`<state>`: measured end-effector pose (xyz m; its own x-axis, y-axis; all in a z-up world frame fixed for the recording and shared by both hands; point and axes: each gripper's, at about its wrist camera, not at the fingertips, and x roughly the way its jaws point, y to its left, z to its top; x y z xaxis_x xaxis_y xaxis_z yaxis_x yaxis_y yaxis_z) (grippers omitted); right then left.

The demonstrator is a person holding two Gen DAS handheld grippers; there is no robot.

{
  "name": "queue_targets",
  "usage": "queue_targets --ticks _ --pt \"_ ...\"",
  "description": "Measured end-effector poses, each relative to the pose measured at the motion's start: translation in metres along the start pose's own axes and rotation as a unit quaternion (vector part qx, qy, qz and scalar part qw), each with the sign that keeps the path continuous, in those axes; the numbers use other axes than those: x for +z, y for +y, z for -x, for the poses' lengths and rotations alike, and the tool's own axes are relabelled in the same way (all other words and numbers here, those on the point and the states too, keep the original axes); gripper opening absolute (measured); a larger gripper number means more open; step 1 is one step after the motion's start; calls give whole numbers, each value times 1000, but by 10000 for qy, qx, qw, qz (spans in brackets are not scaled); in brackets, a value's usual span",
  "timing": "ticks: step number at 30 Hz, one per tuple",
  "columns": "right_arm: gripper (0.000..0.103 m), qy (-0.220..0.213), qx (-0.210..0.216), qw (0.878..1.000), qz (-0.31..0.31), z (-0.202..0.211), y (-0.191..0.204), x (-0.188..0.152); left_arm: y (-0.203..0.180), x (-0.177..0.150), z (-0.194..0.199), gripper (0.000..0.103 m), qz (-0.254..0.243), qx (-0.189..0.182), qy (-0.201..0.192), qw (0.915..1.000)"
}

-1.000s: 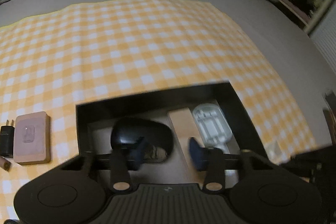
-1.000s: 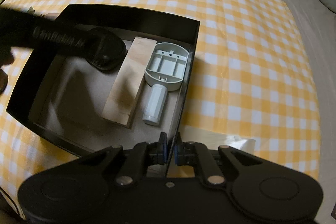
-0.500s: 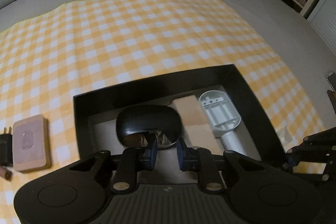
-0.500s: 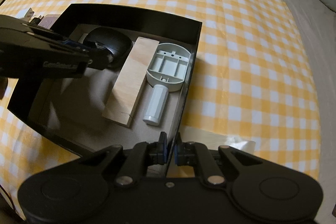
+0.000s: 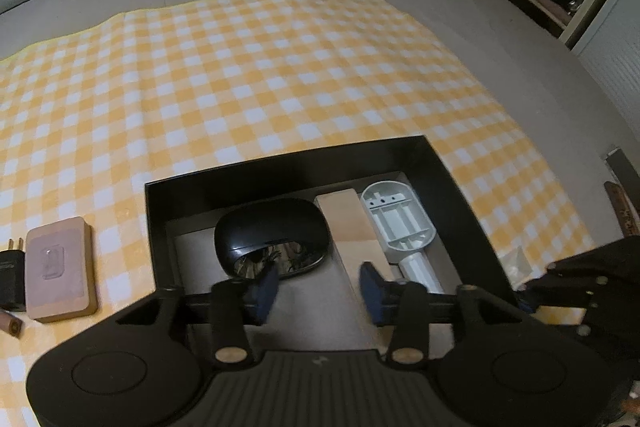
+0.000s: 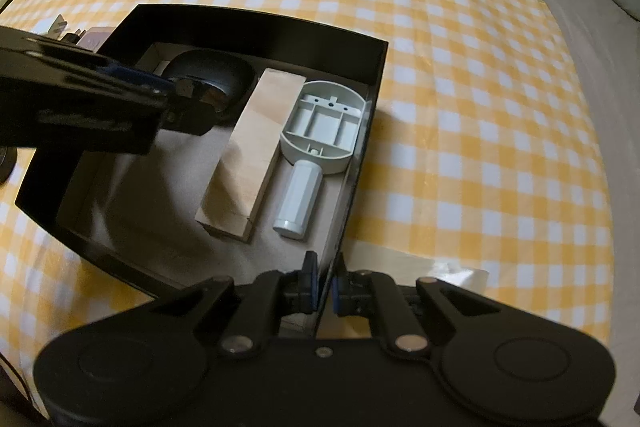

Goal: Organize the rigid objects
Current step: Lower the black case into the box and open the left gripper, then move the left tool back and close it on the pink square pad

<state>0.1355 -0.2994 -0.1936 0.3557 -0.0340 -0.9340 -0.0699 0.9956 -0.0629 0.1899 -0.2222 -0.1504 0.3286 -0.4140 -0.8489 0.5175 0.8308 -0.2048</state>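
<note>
A tan block (image 5: 60, 269), a black plug (image 5: 11, 279) and a brown stub (image 5: 10, 323) lie on the checked cloth (image 5: 240, 75) left of the black box (image 5: 280, 163). Inside it, the black mouse (image 5: 272, 235), wooden block (image 6: 252, 155) and white handle part (image 6: 320, 135) lie side by side. The left gripper (image 5: 318, 289), angled down, is opening with nothing between its jaws, the mouse just ahead. The right gripper (image 6: 325, 287) pinches the box's near wall.
</note>
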Motion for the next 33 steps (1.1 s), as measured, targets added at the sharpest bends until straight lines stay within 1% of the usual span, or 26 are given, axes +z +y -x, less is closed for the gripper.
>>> queue_targets --ticks 1,3,5,9,14,18,23,27,33 --pt "7 -2 -1 10000 15 0 0 0 -2 -2 4 62 26 5 -36 10000" --pt "7 -6 -14 10000 32 0 1 0 -3 -3 14 83 22 -29 -120 9999" --pt "7 -16 -48 10000 60 -1 2 1 -4 -5 25 89 2 -50 -267 9996" --pt "7 -24 -76 9999 114 -1 2 1 -2 -12 52 94 -107 -26 -570 9983" --pt "7 -22 -78 9999 150 -1 1 2 13 -21 77 95 47 -3 -752 9972" --pt "7 -27 -72 9998 209 -1 1 3 34 -28 96 99 194 93 -899 9957" --pt "7 -44 -71 9995 297 0 1 2 61 -39 116 101 393 222 -1068 9933" --pt "7 -38 -75 9995 297 0 1 2 84 -47 132 103 526 395 -1191 9907" --pt "7 -37 -84 9995 304 0 2 2 118 -57 145 103 707 675 -1202 9879"
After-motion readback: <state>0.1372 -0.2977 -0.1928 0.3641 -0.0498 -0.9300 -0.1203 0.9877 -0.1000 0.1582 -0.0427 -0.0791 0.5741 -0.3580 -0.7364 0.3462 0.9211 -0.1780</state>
